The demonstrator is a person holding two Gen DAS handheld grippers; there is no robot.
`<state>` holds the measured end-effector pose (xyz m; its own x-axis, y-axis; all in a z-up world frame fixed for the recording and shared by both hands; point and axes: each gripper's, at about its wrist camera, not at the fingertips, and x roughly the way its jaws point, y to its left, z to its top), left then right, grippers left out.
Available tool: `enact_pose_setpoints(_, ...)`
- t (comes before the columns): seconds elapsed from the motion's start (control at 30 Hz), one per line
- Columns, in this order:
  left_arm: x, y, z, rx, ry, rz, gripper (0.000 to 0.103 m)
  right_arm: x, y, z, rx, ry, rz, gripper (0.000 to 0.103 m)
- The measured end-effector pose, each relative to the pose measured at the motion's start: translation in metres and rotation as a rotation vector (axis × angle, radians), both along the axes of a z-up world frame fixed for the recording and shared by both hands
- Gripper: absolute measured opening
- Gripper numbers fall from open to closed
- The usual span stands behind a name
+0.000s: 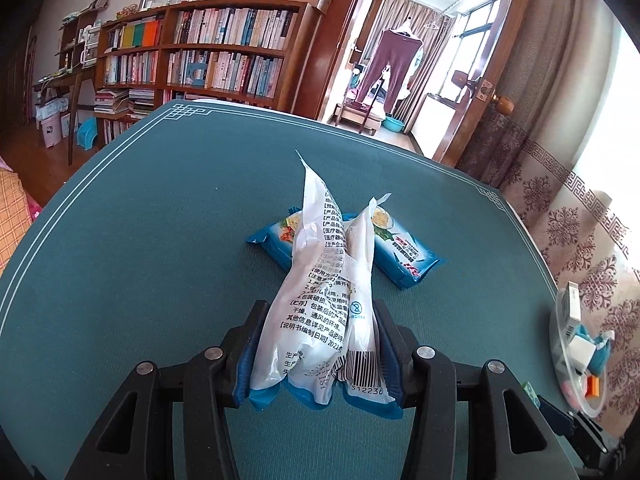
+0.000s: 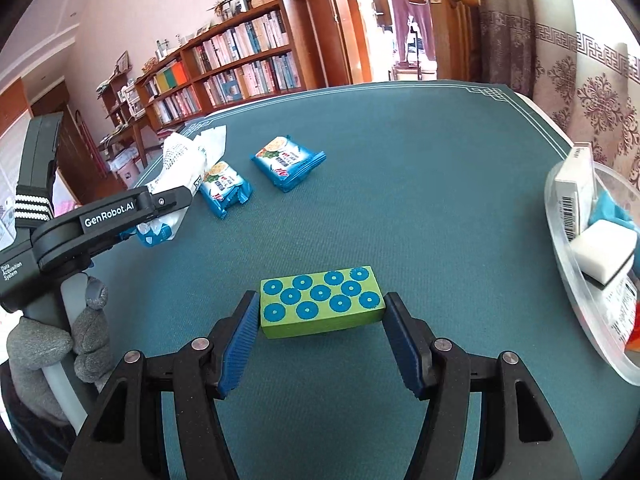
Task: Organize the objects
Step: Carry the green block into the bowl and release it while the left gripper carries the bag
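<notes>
The left gripper (image 1: 320,344) clenches a white packet (image 1: 320,280) above mid-table (image 2: 400,160), while the right gripper (image 2: 320,328) grips a green block (image 2: 320,304) near the front edge.

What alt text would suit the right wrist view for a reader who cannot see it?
The right gripper grips a green rectangular block with blue dots above a teal tablecloth. Beyond lie two blue snack packets; at left the left gripper holds a white printed plastic bag, and a clear plastic bowl holds small boxes at right.
</notes>
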<state>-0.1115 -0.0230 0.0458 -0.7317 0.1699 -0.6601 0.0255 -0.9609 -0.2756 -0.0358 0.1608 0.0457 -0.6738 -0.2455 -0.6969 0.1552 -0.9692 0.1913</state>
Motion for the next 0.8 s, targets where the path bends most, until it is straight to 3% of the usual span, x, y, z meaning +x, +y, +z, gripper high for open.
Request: enact_pose_setpoints(0.8,0.028,0.061,-0.008,-0.047,-0.014,-0.201,0.053,0.066,0.154,0.034,0.053,0.092,-0.378,0.063)
